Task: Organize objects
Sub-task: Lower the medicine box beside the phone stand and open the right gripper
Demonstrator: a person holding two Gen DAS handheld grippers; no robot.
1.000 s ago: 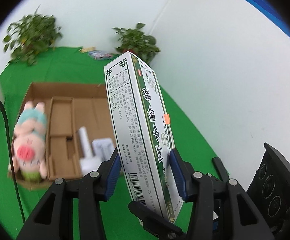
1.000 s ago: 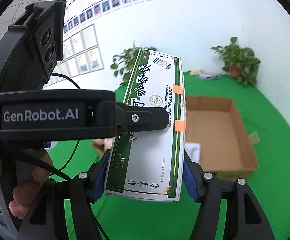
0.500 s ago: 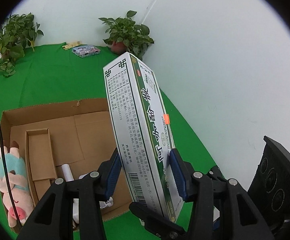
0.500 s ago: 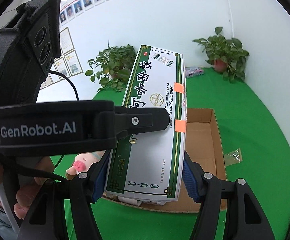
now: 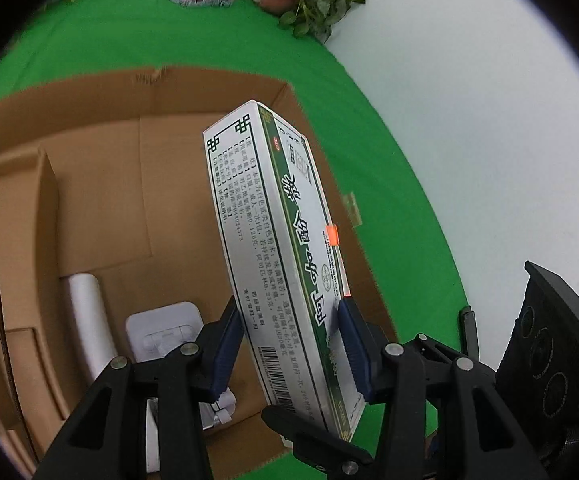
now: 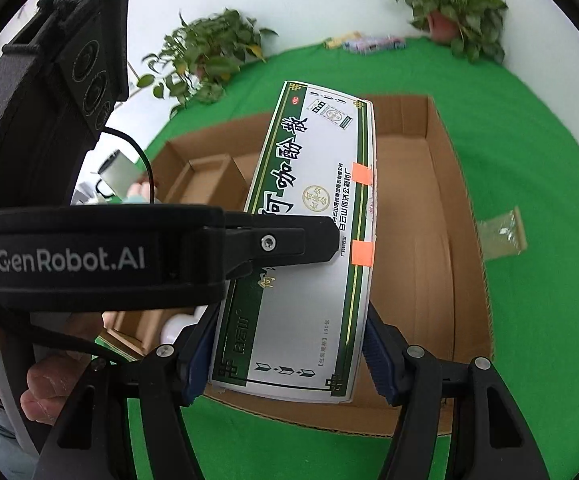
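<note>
**Medicine box carried over the carton by both grippers**

Left gripper (image 5: 289,344) clamps the medicine box (image 5: 273,248) across its thin sides, right gripper (image 6: 289,356) across its width, steadying the long load. Box hangs above the cardboard carton's (image 6: 465,248) empty right half; bottle (image 5: 85,312) lies near the front edge.

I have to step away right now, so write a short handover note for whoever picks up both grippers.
Left gripper: shut on the medicine box, across its narrow sides.
Right gripper: shut on the same box, across its wide face.
Box hangs tilted above the open right part of the cardboard carton.
Done: white roll and white packaged item lie in the carton.
Left: lower the box in, release both.
</note>
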